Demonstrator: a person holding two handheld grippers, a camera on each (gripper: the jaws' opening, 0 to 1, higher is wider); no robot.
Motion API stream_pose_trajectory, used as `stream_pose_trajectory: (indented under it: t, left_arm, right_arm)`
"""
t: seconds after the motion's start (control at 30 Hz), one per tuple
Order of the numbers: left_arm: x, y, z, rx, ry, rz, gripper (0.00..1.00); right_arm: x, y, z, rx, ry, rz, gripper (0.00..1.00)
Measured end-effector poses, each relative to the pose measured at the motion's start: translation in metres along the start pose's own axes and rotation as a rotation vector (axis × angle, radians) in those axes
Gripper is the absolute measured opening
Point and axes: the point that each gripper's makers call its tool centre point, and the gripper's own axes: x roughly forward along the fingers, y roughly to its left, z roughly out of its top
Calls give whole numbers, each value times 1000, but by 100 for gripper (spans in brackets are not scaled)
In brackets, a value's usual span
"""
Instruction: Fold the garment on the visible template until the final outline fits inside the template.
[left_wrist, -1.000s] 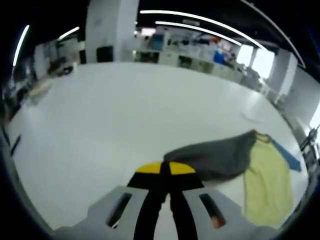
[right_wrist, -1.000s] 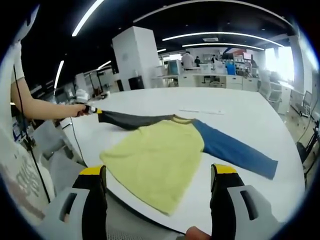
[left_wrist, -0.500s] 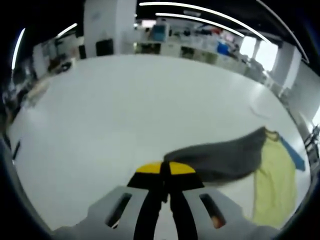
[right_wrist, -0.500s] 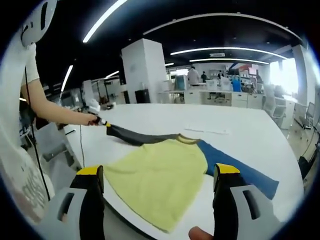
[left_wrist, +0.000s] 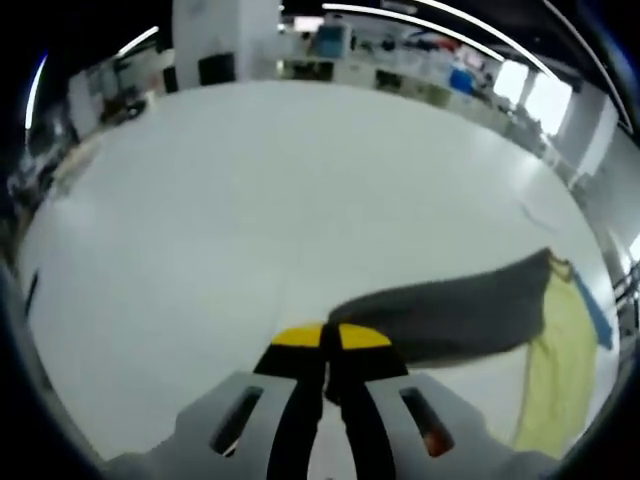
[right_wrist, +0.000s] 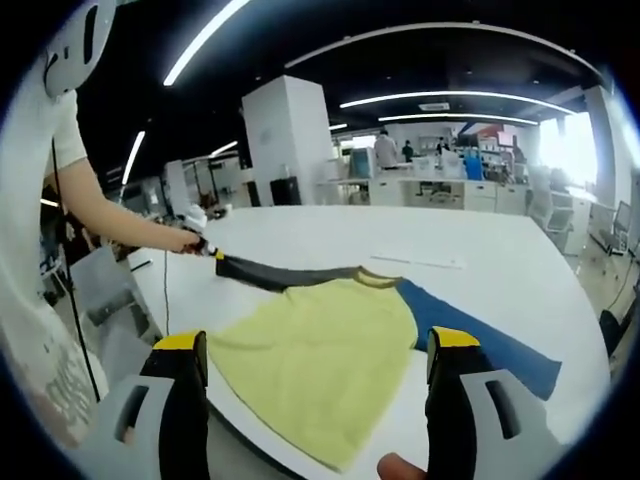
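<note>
Each gripper has pale grey moulded housing with slotted openings, black jaws and yellow tips: the left gripper (left_wrist: 326, 345) and the right gripper (right_wrist: 316, 365) look alike. The person wears a white short-sleeved T-shirt (right_wrist: 40, 300) with grey print, and a thin dark cable (right_wrist: 70, 300) hangs down its front.

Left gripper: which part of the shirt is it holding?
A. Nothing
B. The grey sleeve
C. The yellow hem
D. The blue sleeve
B: the left gripper is shut on the end of the grey sleeve, pulling it out straight from the yellow shirt.
</note>
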Motion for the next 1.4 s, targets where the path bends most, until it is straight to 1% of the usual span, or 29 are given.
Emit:
stream_pose_trajectory:
  t: [0.1,0.2,0.33,0.4,0.6,0.63,0.77,0.9,1.0,1.1,1.17,1.27,1.33,1.4]
  left_arm:
    - [6,2,-1,-5,9,-1,0]
    - [8,2,-1,-11,10,5,0]
    - [13,5,-6,-10,35,12,1]
    - [14,9,-11,-12,49,25,2]
    - [11,21,-14,-13,50,60,9]
    - [9,24,-14,-9,46,68,11]
    - [3,30,-11,29,22,101,28]
    - [-5,28,-9,42,2,111,39]
    - [-14,22,-8,59,-26,110,49]
    - [-26,11,-11,87,-50,94,54]
    - [-33,2,-15,105,-69,70,57]
    - [-48,-11,-25,125,-89,40,60]
    - [-57,-21,-35,136,-93,20,62]
    - [-66,-35,-46,158,-97,-26,64]
  right_arm:
    - [4,1,2,-2,-3,7,90]
    - [7,2,1,-3,2,12,90]
    - [9,4,0,0,7,17,90]
    - [10,5,-1,1,11,19,90]
    - [11,5,-1,6,12,20,90]
    - [12,5,-1,7,12,22,90]
    - [15,8,-1,9,11,32,90]
    - [16,11,0,8,5,41,90]
    - [17,13,-1,6,3,49,89]
    - [16,14,0,6,-5,49,89]
    - [15,14,2,8,-16,49,89]
    - [13,14,5,2,-29,49,89]
    - [12,14,7,3,-42,49,89]
    - [10,15,8,2,-53,51,89]
